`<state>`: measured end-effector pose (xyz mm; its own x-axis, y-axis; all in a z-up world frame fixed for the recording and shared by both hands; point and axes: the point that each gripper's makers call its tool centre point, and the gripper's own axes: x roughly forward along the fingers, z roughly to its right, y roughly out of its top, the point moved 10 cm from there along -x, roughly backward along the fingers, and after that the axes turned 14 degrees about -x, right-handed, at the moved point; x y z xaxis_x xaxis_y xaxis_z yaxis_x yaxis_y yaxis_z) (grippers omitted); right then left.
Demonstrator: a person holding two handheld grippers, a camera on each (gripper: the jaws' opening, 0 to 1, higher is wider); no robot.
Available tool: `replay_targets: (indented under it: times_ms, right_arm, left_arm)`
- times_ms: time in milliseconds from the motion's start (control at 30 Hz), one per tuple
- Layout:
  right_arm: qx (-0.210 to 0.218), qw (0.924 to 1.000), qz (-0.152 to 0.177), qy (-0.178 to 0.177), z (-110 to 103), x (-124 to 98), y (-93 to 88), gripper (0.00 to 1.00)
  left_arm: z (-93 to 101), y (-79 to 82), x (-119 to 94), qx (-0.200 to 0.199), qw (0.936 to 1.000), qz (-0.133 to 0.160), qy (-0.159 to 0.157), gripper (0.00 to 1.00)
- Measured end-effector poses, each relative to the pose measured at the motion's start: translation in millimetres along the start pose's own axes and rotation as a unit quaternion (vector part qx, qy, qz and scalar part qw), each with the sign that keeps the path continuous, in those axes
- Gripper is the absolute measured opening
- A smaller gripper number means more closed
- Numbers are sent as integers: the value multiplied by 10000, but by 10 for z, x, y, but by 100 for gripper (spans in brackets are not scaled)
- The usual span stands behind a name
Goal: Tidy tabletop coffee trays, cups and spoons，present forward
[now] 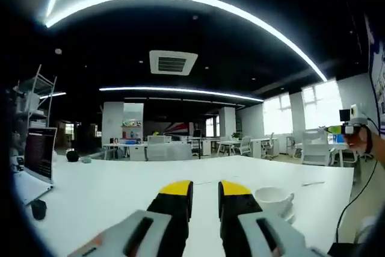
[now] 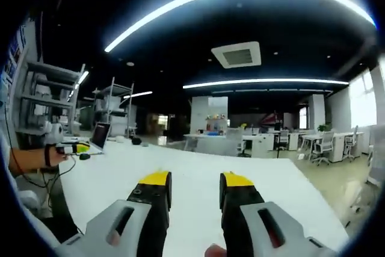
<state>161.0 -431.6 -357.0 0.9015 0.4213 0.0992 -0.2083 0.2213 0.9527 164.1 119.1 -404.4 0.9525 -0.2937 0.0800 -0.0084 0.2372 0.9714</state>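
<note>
- Left gripper (image 1: 205,200): jaws narrow, empty, above the white table (image 1: 120,185).
- Right gripper (image 2: 195,194): jaws wide, empty.
- White cup (image 1: 272,197): upright near the table's right edge, just right of the left jaws; handle direction cannot be told.

Open-plan office: rows of desks (image 1: 150,148), swivel chairs (image 2: 323,146), a laptop (image 1: 40,156)

Table (image 1: 120,185) smooth matt white; cup (image 1: 272,197) glossy white, looks ceramic; jaws matt black w/ yellow tips.
</note>
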Motion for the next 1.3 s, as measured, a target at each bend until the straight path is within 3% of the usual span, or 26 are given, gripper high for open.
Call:
replay_targets:
  times_ms: [167,333,433,633,1067,1300]
  right_arm:
    - [130,9995,-32,-275,55,-227,-193,32]
    - [41,9990,63,-437,55,-375,-295,34]
    - [187,9989,36,-417,25,-444,-423,34]
    - [315,9978,-262,-529,-17,-508,-679,34]
    - [107,9986,-341,-400,10,-521,-583,34]
    - [-168,9978,-617,-188,136,-497,-511,34]
  left_arm:
    - [-149,-117,-92,30,9998,110,152,19]
    - [-122,-209,-236,65,9995,254,165,19]
    - [-150,-335,-305,-186,9992,79,339,20]
    - [-196,-477,-402,-260,9985,-25,491,20]
    - [-154,-406,-419,-167,9993,-85,327,20]
    - [-173,-307,-421,23,9989,-436,-164,21]
